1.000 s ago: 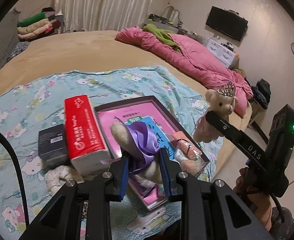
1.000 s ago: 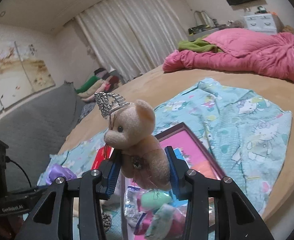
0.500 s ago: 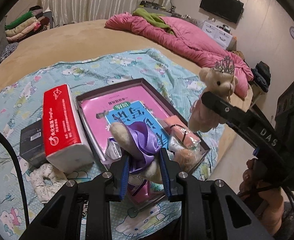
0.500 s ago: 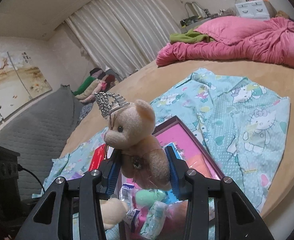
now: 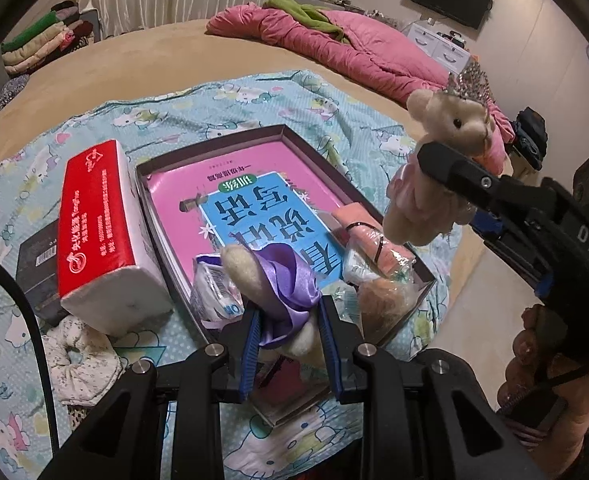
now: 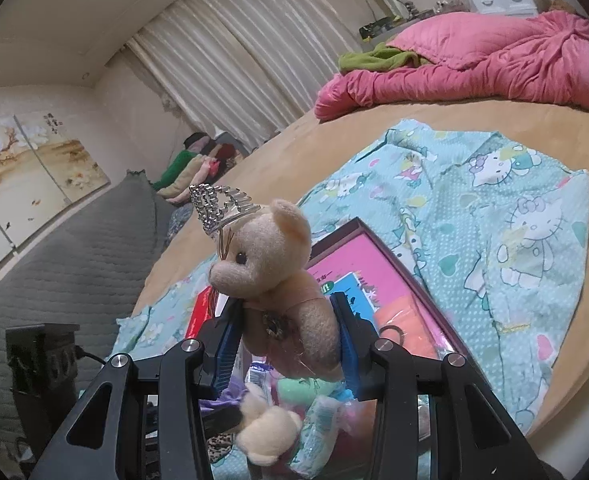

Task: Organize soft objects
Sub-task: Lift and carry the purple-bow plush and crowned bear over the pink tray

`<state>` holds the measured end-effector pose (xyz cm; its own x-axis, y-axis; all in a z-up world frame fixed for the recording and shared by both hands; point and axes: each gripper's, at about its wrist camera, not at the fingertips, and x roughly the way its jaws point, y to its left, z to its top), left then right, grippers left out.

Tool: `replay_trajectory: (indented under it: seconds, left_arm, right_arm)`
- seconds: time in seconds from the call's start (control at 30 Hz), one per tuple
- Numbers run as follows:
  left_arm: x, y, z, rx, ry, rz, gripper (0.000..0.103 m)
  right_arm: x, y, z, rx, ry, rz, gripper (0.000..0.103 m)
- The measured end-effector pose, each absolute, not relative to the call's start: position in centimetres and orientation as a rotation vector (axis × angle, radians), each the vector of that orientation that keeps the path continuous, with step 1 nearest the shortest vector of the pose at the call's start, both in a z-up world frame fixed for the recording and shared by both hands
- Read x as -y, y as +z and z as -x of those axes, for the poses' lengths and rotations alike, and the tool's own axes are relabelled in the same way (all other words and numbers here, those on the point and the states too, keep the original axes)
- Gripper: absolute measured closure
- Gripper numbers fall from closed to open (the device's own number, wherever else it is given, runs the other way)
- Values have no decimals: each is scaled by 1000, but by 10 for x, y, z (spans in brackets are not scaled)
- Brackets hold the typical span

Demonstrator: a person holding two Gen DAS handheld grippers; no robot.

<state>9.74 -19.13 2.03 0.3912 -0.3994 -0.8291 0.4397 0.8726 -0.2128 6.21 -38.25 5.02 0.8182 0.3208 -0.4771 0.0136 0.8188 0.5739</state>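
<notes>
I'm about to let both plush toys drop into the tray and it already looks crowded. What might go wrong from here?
The near end of the tray is packed with wrapped packets, so the purple-ribbon plush in the left gripper may perch and roll off. The crowned bear in the right gripper hangs near the tray's edge and could land outside. Its tiara looks loosely attached and might snag.

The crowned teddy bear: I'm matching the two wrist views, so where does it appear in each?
Left wrist: crowned teddy bear at right, held in the right gripper.
Right wrist: centre, between that gripper's fingers.
Shared landmark: the dark-rimmed tray on the bed.
</notes>
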Motion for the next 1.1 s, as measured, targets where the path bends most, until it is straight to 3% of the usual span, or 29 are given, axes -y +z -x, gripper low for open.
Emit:
replay_trajectory:
  seconds: [1.1]
  left_arm:
    - [193,3,-107,-1052,-535,-30,74]
  right_arm:
    - [365,-6,-98,-838,175,-579,58]
